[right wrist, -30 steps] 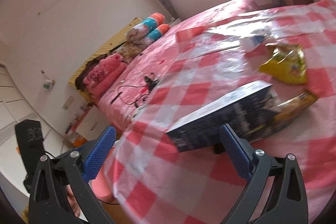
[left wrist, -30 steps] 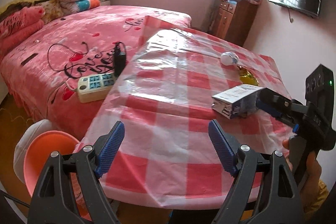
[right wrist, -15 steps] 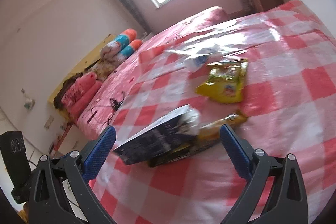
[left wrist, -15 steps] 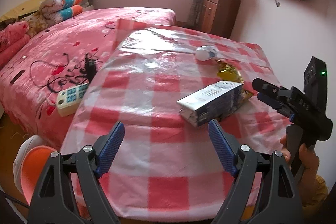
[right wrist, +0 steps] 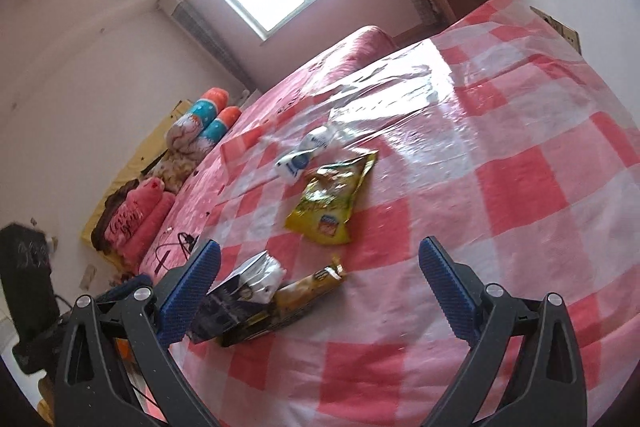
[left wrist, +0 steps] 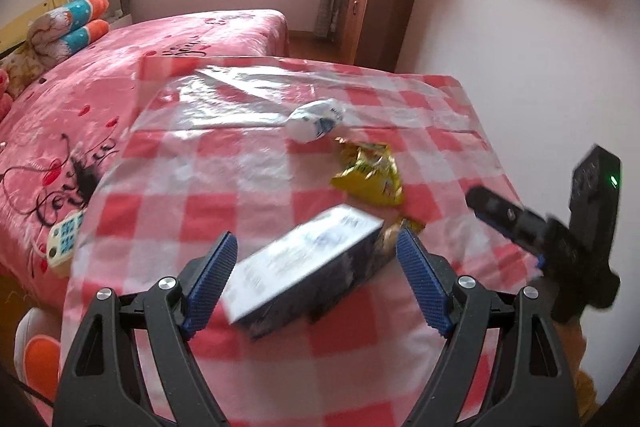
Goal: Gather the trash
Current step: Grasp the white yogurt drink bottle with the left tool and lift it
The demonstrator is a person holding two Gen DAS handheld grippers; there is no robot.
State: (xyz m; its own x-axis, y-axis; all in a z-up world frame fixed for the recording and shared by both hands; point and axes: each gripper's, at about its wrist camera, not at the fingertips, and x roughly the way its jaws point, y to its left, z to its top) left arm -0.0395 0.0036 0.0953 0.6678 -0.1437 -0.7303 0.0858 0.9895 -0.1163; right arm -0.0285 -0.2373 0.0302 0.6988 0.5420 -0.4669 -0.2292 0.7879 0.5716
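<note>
Motion blur smears the box [left wrist: 304, 267]'s print; it hides most of the snack wrapper [left wrist: 404, 227] behind.

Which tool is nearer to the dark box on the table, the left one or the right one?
Left. The left tool frames the dark box between its open fingers, not touching. The right tool is off to the box's side, also open, with nothing between its fingers.

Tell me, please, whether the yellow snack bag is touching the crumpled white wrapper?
Apart. The left wrist view shows checked tablecloth between the yellow snack bag and the white wrapper.
</note>
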